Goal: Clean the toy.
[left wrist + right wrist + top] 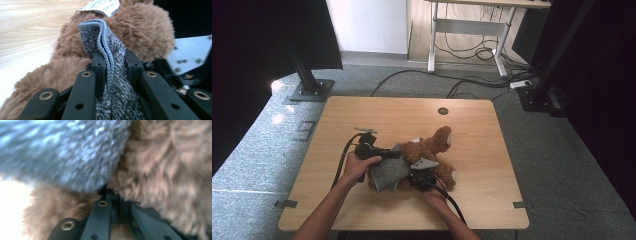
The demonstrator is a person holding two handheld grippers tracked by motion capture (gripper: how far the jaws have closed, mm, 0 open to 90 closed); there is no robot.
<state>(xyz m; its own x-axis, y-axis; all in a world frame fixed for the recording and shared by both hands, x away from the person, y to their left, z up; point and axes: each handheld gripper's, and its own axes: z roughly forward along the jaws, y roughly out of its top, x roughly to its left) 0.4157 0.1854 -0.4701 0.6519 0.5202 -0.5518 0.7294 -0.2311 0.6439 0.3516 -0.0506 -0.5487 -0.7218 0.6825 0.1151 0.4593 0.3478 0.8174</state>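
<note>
While the brown plush bear [432, 150] is seen lying on its side near the middle of the wooden surface [362, 115], a grey knitted garment [388, 172] is draped over its near-left part. From the high view, the left tool [392, 154] is brought in from the left, held in a hand [360, 165], with its tip right at the edge of the knit. In the left gripper view, the folded, ribbed hem of the garment [107, 50] is caught between the two black jaws, pinched tight and standing upright, with brown fur [150, 30] packed behind and beside it. A white label [101, 6] is seen at the far top of the bear. The right tool [422, 176] is pressed in from the near side, its grey plate [426, 163] resting against the toy, the other hand [435, 196] behind it. In the right gripper view, blurred at close range, the jaws are seen drawn nearly together, with fur [162, 170] crowding around the tips and grey knit [62, 152] above and to the left; whether fur or knit is actually nipped between them cannot be told. Cables [341, 162] are trailed back from both tools toward the near edge of the surface.
</note>
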